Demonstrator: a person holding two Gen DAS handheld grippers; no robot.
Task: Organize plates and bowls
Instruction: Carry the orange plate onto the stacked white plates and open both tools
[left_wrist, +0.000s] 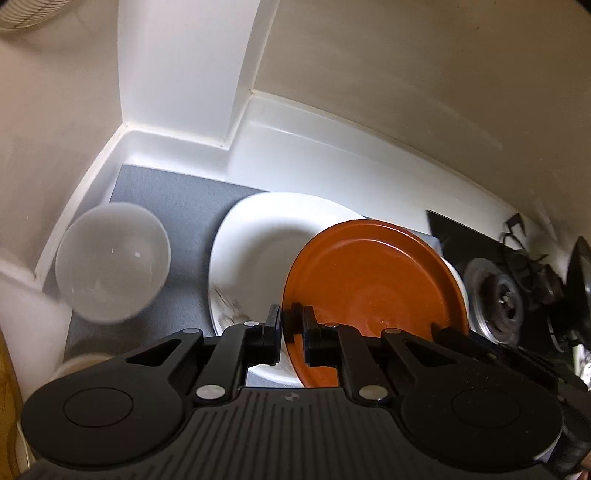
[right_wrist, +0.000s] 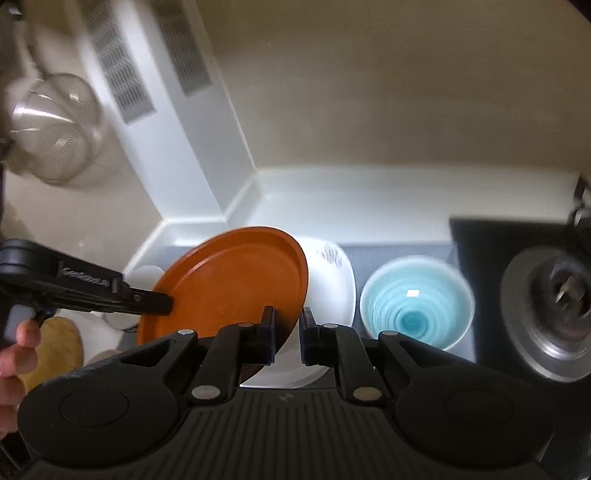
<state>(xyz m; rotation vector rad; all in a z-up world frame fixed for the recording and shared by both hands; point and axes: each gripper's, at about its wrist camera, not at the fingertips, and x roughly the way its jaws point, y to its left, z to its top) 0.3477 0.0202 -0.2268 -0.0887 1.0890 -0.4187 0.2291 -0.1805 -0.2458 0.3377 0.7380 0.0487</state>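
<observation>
My left gripper is shut on the near rim of an orange plate and holds it tilted above a white plate on the grey mat. In the right wrist view the left gripper grips the orange plate over the white plate. My right gripper is narrowly open just in front of the plates, holding nothing. A white bowl stands on the mat at the left. A light blue bowl stands to the right of the white plate.
A gas stove burner is at the right; it also shows in the left wrist view. The white backsplash corner bounds the counter behind. A metal strainer hangs at the upper left. A tan round object lies at the left.
</observation>
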